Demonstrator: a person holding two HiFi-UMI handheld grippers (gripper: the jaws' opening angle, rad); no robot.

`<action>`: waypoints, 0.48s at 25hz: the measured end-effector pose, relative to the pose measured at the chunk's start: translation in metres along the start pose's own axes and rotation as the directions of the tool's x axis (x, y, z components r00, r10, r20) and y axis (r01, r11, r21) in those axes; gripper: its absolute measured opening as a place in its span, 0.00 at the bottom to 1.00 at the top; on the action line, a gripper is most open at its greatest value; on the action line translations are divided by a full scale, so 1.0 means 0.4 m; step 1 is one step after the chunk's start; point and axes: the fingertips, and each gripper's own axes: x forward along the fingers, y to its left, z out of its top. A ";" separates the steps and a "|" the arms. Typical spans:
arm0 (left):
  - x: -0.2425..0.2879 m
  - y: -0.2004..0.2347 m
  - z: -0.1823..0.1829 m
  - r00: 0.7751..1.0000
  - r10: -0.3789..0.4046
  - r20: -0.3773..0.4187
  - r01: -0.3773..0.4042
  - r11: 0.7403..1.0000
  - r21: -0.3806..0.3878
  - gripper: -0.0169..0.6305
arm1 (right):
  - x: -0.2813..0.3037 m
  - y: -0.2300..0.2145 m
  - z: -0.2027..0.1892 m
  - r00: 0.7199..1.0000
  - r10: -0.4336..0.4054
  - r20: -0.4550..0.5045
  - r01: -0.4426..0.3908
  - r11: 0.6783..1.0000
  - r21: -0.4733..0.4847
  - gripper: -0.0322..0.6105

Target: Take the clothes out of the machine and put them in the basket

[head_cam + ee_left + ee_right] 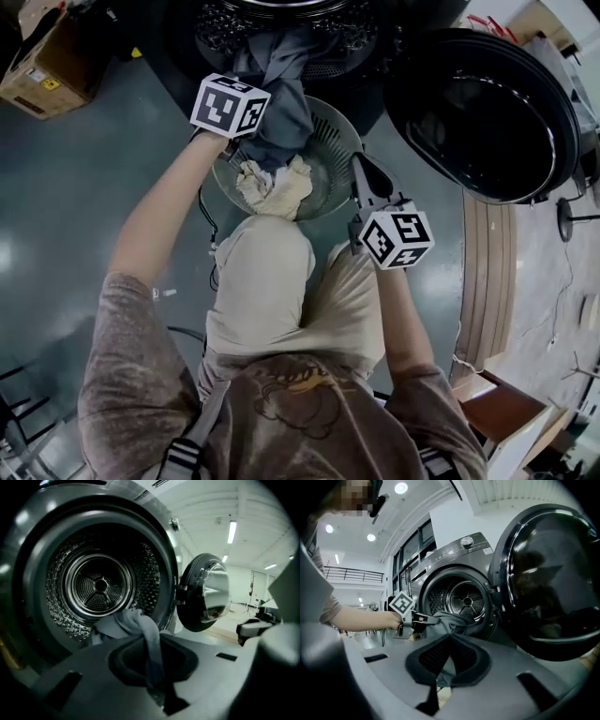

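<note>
A grey garment [281,112] stretches from the machine's open drum [281,19] down over the round mesh basket [342,127]. My left gripper [258,141] is shut on it just above the basket. In the left gripper view the garment [140,625] runs from the drum [98,585] into the closed left gripper [157,677]. A cream cloth [277,187] lies in the basket. My right gripper [359,169] sits at the basket's right rim. In the right gripper view the right gripper [440,677] is closed on a thin grey edge, and the garment [450,620] hangs beyond it.
The machine's round door [487,112] stands open to the right, close to my right arm. A cardboard box [47,66] sits on the floor at the far left. The person's knees [262,281] are right behind the basket. Wooden boards [483,281] lie at the right.
</note>
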 end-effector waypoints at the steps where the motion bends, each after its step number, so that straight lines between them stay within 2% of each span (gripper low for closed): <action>1: -0.023 -0.021 -0.003 1.000 -0.010 0.007 0.010 1.000 -0.004 0.10 | -0.001 0.001 0.004 1.000 0.004 0.002 -0.004 1.000 -0.004 0.05; 12: -0.193 -0.222 -0.072 0.993 -0.115 0.039 0.117 0.992 -0.052 0.10 | -0.008 0.032 0.037 0.998 0.046 0.032 -0.046 0.999 -0.022 0.05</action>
